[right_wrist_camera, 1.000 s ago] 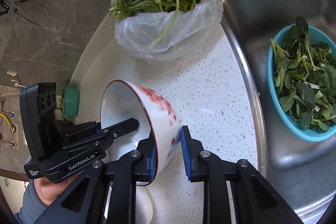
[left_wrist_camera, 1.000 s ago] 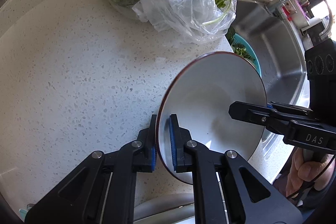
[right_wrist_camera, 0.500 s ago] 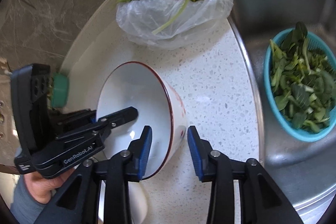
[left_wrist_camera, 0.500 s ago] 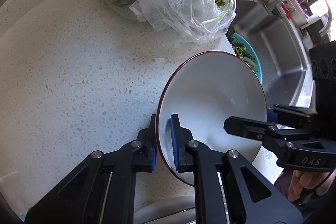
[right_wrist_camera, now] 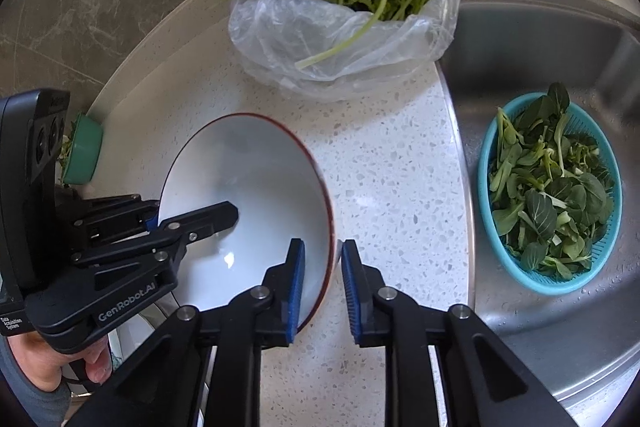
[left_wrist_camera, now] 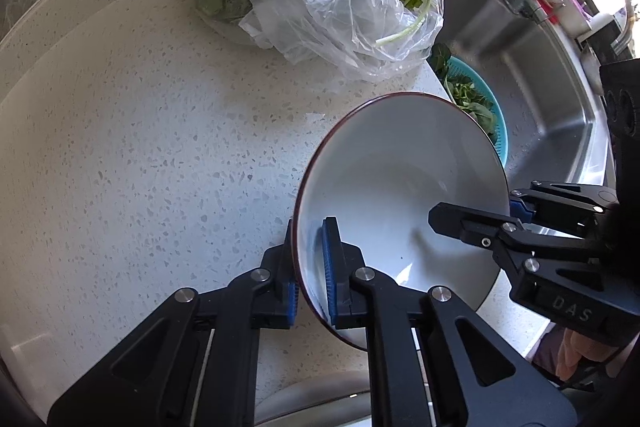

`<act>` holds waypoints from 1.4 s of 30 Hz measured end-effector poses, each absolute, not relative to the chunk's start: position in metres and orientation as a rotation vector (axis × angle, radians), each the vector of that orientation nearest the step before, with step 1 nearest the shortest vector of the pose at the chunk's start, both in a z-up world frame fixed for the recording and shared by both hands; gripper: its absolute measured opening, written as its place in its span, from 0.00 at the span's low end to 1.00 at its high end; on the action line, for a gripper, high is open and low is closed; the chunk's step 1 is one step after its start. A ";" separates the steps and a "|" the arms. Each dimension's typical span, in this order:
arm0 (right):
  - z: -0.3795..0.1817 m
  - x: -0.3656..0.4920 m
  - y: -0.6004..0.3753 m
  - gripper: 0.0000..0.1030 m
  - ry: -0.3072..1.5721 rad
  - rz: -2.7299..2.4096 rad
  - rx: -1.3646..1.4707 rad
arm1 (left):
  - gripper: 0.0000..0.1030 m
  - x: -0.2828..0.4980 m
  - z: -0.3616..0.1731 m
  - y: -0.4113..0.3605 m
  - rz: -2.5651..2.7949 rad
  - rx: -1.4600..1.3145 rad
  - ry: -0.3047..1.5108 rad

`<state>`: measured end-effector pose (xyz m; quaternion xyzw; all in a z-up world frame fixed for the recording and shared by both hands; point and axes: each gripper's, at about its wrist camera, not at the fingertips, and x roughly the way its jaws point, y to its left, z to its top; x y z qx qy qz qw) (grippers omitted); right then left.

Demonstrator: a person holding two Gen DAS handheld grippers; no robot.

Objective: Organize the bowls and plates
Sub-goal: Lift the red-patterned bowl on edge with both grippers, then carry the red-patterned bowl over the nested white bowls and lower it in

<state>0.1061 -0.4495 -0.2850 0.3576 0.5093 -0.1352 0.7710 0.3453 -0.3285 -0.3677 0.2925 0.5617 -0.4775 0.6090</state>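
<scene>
A white bowl with a red rim hangs above the speckled counter, open side up and tilted. My left gripper is shut on the bowl's left rim, one pad inside and one outside. The bowl also shows in the right wrist view. My right gripper straddles the right rim with its jaws apart, so the rim stands loose between the pads. The left gripper shows in the right wrist view, one finger inside the bowl. A pale dish edge shows below the bowl, mostly hidden.
A clear plastic bag of leafy greens lies at the back of the counter. A steel sink on the right holds a blue colander of greens. A small green pot stands at the left wall.
My right gripper has opened and let go of the bowl's rim. The bowl has tipped from nearly on edge toward open side up, held by my left gripper.
</scene>
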 end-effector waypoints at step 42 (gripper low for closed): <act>-0.218 0.108 -0.366 0.21 1.167 0.122 0.729 | 0.08 0.321 -0.280 -0.156 -0.917 0.491 1.368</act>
